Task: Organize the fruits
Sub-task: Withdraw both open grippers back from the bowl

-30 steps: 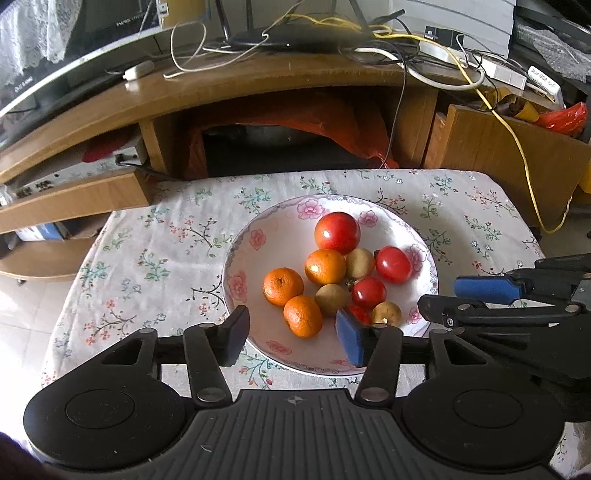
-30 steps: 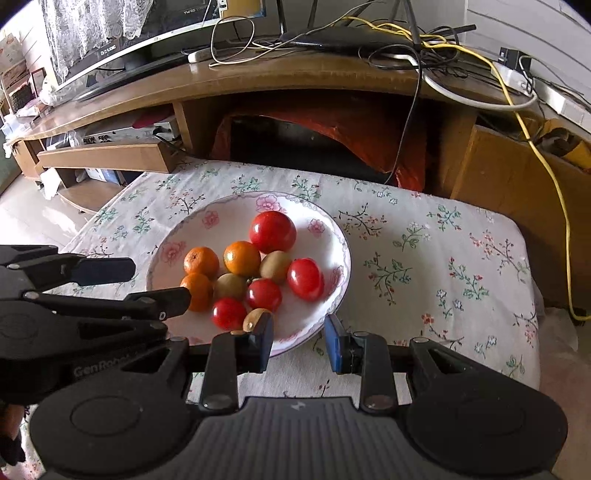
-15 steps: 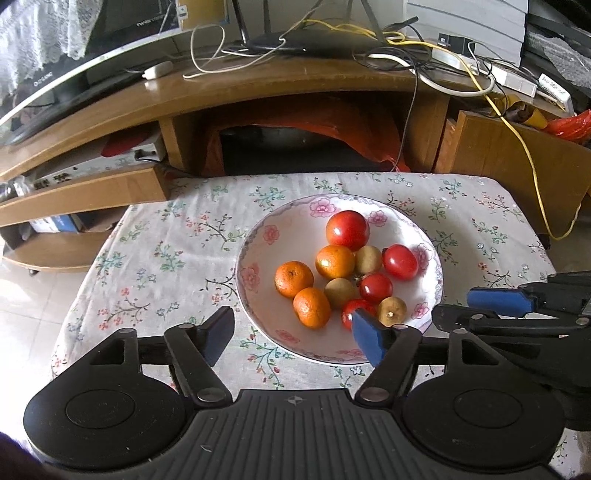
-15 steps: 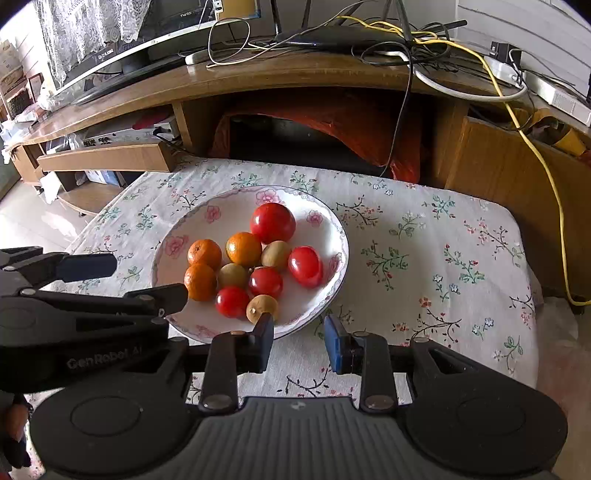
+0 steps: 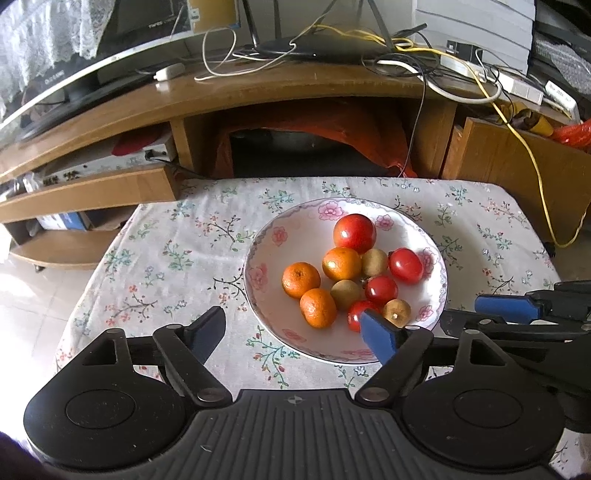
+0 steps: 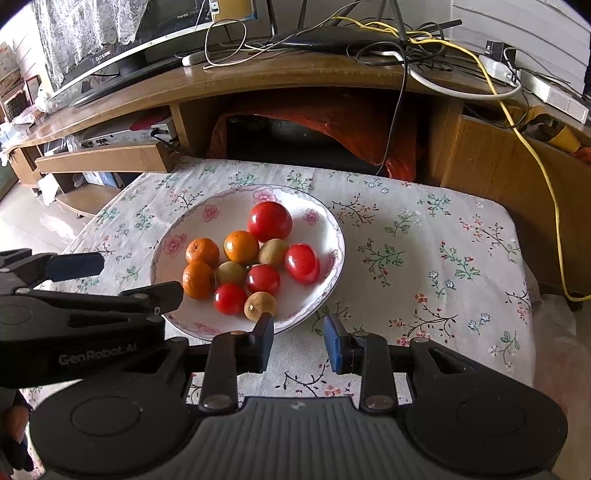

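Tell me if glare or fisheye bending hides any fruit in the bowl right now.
Left wrist view: the left gripper has a fingertip overlapping one small tomato; floor at left is blown out. Right wrist view: all fruit in the bowl is sharp; only small highlights on the big tomato; desk edge bows.

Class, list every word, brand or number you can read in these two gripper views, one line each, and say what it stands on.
"GenRobot.AI" – on the side of the left gripper, seen in the right wrist view.
White lettering on the monitor's lower bezel: too blurred to read.
Small white print on the dark screen corner: too small to read.
Plate, tablecloth and right gripper: no text.
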A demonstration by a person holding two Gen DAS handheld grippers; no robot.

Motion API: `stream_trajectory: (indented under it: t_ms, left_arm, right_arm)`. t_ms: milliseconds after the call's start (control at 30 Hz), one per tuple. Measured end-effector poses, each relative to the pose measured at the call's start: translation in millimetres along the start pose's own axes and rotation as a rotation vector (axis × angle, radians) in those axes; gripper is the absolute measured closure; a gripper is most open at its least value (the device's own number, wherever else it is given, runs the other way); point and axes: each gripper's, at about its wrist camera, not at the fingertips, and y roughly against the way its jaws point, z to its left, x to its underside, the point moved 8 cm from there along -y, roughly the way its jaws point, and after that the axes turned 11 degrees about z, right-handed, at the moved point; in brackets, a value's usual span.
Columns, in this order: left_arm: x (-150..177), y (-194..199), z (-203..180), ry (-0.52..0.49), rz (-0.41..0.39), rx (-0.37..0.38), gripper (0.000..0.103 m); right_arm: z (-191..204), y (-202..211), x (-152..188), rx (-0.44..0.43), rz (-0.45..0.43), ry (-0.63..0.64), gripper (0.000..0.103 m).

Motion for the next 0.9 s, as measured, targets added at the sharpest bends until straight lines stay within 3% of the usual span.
stream_trajectory:
  t_ms: [100, 433, 500, 567, 633, 900]
  left_arm:
    - [1, 1, 2, 0.010, -0.003, -0.023, 0.010]
    - [6, 9, -1, 0.005, -0.028, -0.049, 0.010]
    - [7, 11, -2, -0.002, -0.033, -0.066, 0.009]
    - [8, 13, 0, -0.006, -0.037, -0.111, 0.000]
    - [8, 15, -1, -0.024, -0.040, -0.141, 0.000]
    - [13, 23, -2, 0.012, -0.059, -0.078, 0.001]
  right_arm:
    - [0, 1, 1, -0.001, -0.002, -0.002, 0.072]
    - [-1, 6, 7, -0.002, -0.003, -0.007, 0.072]
    - [-1, 6, 7, -0.002, -0.003, -0.008, 0.072]
    - [-2, 8, 9, 0.005, -0.004, -0.009, 0.072]
    - [-2, 10, 12, -0.003, -0.003, -0.016, 0.072]
    - [-5, 21, 17, -0.006, -0.023, -0.031, 0.072]
